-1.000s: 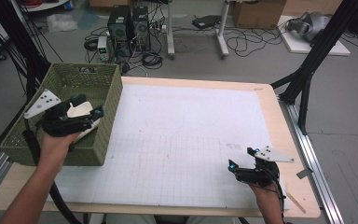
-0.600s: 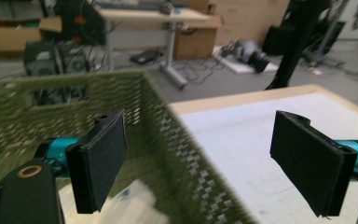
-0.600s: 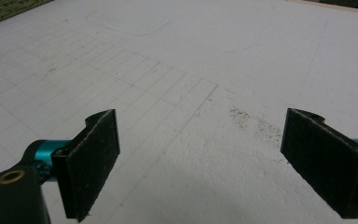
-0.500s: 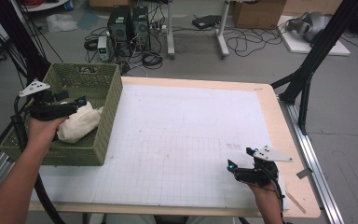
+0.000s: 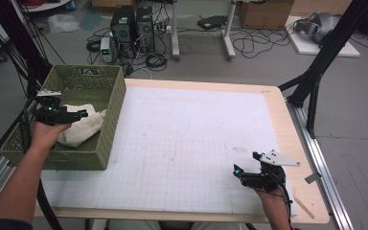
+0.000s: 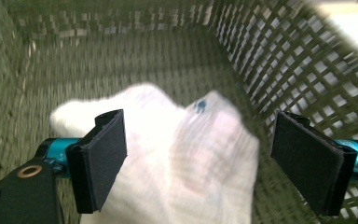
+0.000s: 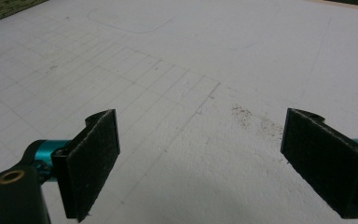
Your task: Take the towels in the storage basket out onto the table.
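A white cloth (image 5: 80,127) lies crumpled on the floor of a green woven basket (image 5: 112,122) at the left edge of the desk (image 5: 191,143), against the basket's right wall. The left hand-held gripper (image 5: 79,115) hovers inside the basket just above the cloth; in the left gripper view its jaws stand wide apart, one on either side of the cloth's raised fold (image 6: 182,154), and grip nothing. The right hand-held gripper (image 5: 237,171) rests low over the near right part of the desk, well apart from the basket, its jaws likewise spread wide and empty above the gridded mat (image 7: 177,93). Judged from its soft folds and slack outline, the cloth is light and limp: it will drape and sag when lifted, is not fragile, and offers enough texture to resist slipping. A pinch on the bunched ridge at the top, where several layers gather, looks the surest hold; a flat single layer would be harder to catch against the woven floor.
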